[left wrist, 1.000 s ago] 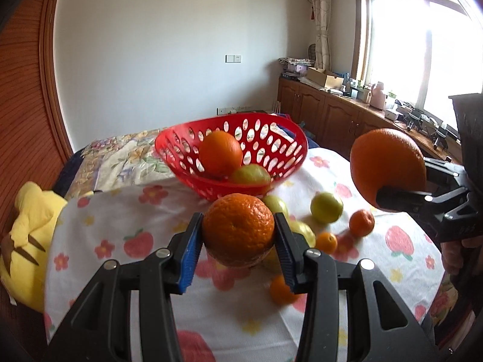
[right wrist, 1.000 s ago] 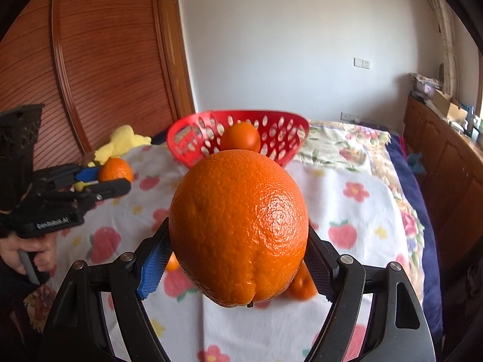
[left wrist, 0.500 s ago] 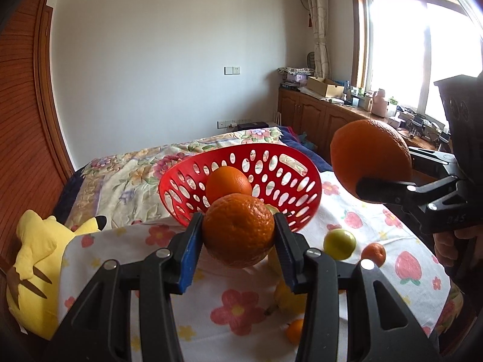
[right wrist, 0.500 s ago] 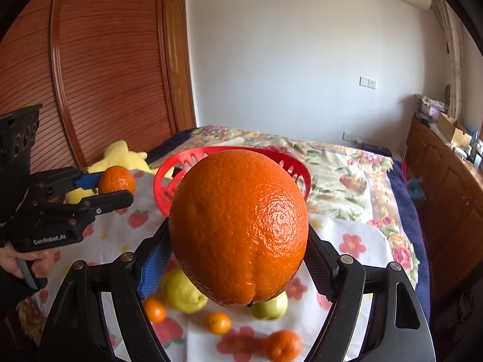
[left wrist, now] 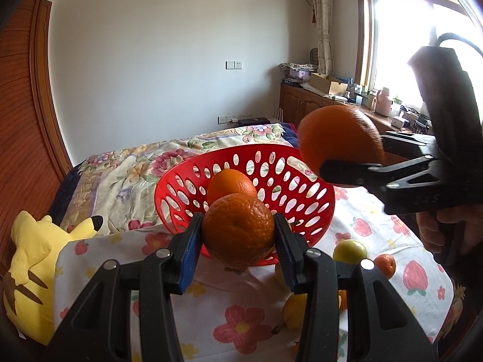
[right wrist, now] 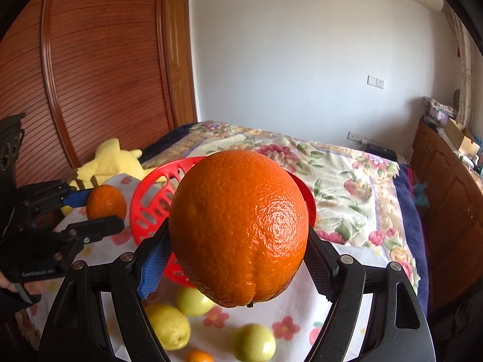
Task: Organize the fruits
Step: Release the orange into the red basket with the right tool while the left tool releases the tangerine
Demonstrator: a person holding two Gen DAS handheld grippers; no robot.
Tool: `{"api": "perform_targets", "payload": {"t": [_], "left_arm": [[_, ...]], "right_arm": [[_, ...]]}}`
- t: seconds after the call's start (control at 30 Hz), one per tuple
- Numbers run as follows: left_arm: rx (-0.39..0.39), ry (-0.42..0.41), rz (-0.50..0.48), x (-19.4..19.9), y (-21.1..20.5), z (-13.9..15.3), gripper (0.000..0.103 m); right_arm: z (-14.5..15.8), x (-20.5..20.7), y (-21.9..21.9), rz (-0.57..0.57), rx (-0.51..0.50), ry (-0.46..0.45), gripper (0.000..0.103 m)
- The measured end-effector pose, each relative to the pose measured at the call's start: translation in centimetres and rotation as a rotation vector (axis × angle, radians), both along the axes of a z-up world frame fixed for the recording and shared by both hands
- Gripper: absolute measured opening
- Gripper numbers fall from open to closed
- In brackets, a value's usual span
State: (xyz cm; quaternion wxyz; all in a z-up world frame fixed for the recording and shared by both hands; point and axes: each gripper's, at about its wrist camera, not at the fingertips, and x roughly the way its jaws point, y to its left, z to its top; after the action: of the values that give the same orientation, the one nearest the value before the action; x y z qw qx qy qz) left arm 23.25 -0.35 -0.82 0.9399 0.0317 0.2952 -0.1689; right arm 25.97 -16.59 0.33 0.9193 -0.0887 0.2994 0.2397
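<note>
We see the red basket [left wrist: 241, 163] open from above, one orange [left wrist: 231, 185] inside, loose fruit crowding the cloth [left wrist: 229, 295] beside it.

A white wall [left wrist: 157, 60] stands behind a flowery bed [left wrist: 135, 169]. Bright light comes through the window [left wrist: 401, 48]. Brown wooden cupboards [left wrist: 305, 105] sit below it.

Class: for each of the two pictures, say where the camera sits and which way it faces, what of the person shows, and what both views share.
Left wrist: on the left gripper, facing along its fingers over its small orange to the basket and window; a hand shows.
Right wrist: on the right gripper, facing over its big orange to the wardrobe; a hand shows at the left edge.
Shared: basket, both oranges, each other's gripper, yellow plush.
</note>
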Motion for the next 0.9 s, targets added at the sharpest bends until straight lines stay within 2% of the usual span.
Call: {"api": "perform_targets", "payload": {"t": [0.27,0.6,0.9], "left_arm": [[0.005,0.021,0.018,1.2,0.0,0.0,0.044],[0.006,0.066,0.028,2.9,-0.2,-0.9,0.044],[0.018,0.086,0.030,3.7,-0.3,-1.5,0.044]], "right_arm": [[-2.2,3.2,1.3,-0.003,-0.024,0.056,0.082],[-5.4,6.6,3.4,-0.028,-0.159,0.124,0.082],[-7.4,6.8,4.0,-0.033,-0.240,0.146,0.082]]}}
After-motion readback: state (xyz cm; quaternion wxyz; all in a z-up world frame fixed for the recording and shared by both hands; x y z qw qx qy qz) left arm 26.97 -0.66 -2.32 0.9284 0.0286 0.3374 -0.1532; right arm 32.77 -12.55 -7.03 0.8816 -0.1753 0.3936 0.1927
